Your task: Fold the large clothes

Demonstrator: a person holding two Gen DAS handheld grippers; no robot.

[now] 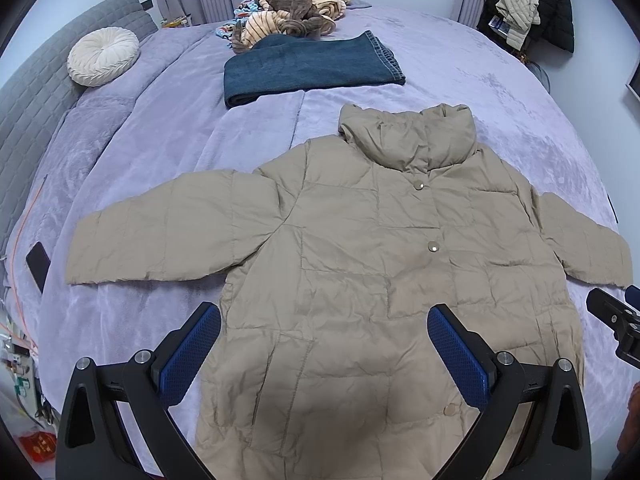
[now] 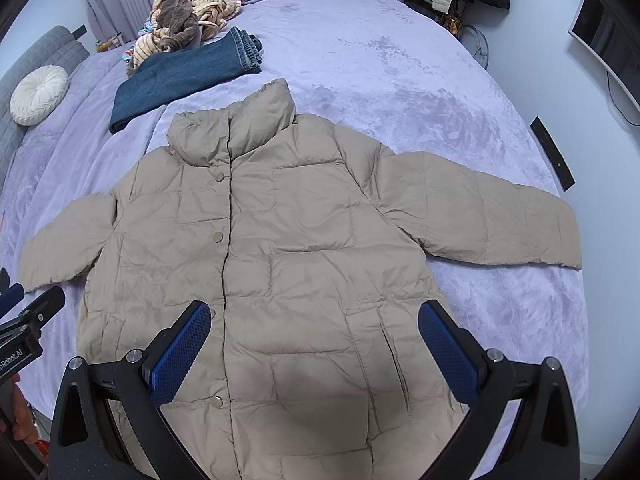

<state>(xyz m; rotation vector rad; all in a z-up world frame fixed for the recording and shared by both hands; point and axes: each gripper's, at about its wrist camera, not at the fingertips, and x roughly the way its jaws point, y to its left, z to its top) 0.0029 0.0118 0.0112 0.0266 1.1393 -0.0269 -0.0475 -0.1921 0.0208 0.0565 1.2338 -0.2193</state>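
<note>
Beige quilted puffer jacket (image 1: 360, 264) lies flat on the lilac plush bedspread (image 1: 460, 80), collar away, sleeves outspread; bare bedspread flanks it. Left gripper (image 1: 324, 344) and right gripper (image 2: 314, 340) hover spread, holding nothing.

The left black plastic gripper (image 1: 324, 344) and right black plastic gripper (image 2: 314, 342) have bumpy blue finger pads (image 1: 191, 354), silver screws and white letters at nine o'clock.

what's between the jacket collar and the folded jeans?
Only bare purple bedspread; the jacket collar and jeans lie apart. Both wrist views show it.
</note>
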